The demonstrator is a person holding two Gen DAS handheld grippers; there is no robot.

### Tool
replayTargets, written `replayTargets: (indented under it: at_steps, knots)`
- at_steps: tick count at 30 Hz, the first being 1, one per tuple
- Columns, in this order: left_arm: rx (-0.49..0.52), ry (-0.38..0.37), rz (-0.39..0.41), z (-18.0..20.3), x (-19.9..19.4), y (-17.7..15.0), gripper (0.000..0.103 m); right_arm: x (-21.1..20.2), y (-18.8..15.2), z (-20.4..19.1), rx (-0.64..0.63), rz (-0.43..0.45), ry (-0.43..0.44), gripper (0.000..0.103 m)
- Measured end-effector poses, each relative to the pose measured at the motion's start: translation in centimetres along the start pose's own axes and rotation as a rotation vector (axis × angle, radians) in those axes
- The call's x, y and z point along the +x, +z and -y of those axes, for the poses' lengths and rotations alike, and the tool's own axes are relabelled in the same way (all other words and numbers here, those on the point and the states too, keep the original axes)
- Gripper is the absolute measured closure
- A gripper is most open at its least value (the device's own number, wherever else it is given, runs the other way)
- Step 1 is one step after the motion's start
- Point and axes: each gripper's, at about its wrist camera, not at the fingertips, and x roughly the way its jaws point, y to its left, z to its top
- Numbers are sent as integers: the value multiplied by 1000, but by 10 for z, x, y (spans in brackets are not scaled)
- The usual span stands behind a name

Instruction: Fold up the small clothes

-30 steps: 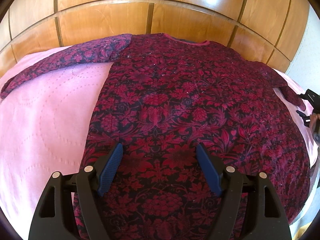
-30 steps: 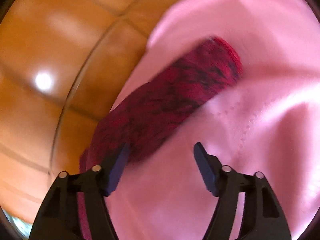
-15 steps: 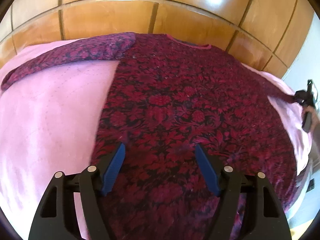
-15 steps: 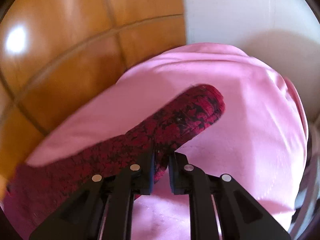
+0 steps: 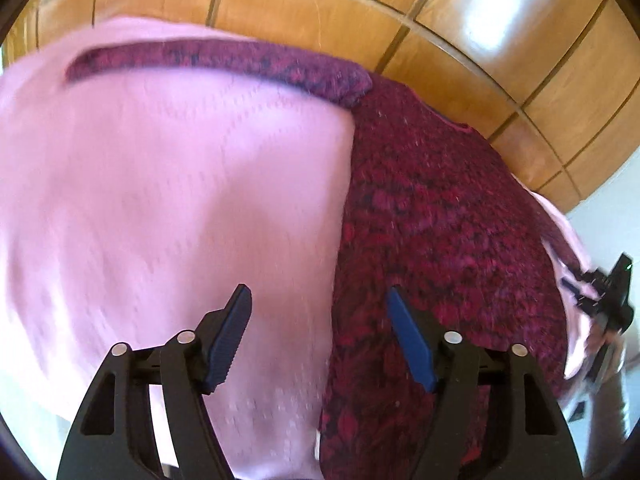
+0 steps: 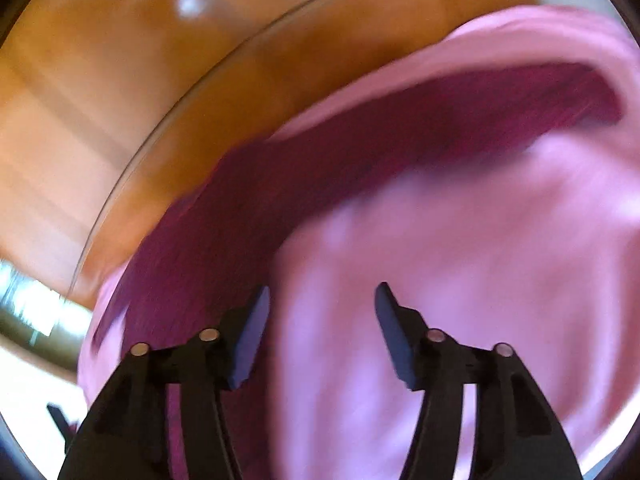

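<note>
A dark red floral long-sleeved top [image 5: 440, 220] lies flat on a pink quilted bedspread [image 5: 160, 200]. Its left sleeve [image 5: 220, 60] stretches out to the left along the far edge. My left gripper [image 5: 320, 320] hovers over the top's left side edge. Its jaws are closing, and they press on nothing. The right gripper [image 5: 608, 292] shows at the far right by the other sleeve. In the blurred right wrist view the right sleeve [image 6: 440, 128] lies stretched on the bedspread [image 6: 480, 240]. My right gripper [image 6: 320, 320] is opening, with only pink cover between its fingers.
Glossy wooden panelling [image 5: 360, 12] rises right behind the bed's far edge, also in the right wrist view as wooden panelling [image 6: 160, 80]. A white wall [image 5: 608, 220] stands at the right. The bedspread drops away at the near-left edge.
The left gripper slid left from over the body to its side edge. The right gripper, shut on the sleeve half a second ago, has let it go and pulled back with a roll.
</note>
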Motion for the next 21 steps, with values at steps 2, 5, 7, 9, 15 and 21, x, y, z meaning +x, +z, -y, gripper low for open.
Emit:
replayTargets:
  at_steps: [2, 5, 7, 9, 15, 21]
  knots:
    - [-2, -29, -10, -1, 1, -6, 48, 5, -32, -19, -54, -72, 5, 57]
    - [8, -80, -17, 0, 0, -12, 61, 3, -64, -32, -107, -125, -28, 57]
    - [9, -104, -22, 3, 1, -15, 61, -5, -83, -37, -132, -143, -67, 55]
    - [21, -121, -30, 6, 2, -18, 63, -13, -94, -39, -134, -152, -75, 50]
    - [98, -105, -16, 19, 0, -25, 90, -18, -106, -50, -241, -156, -161, 78]
    - [130, -148, 28, 19, -30, -22, 93, -40, -117, -95, -459, -134, -236, 88]
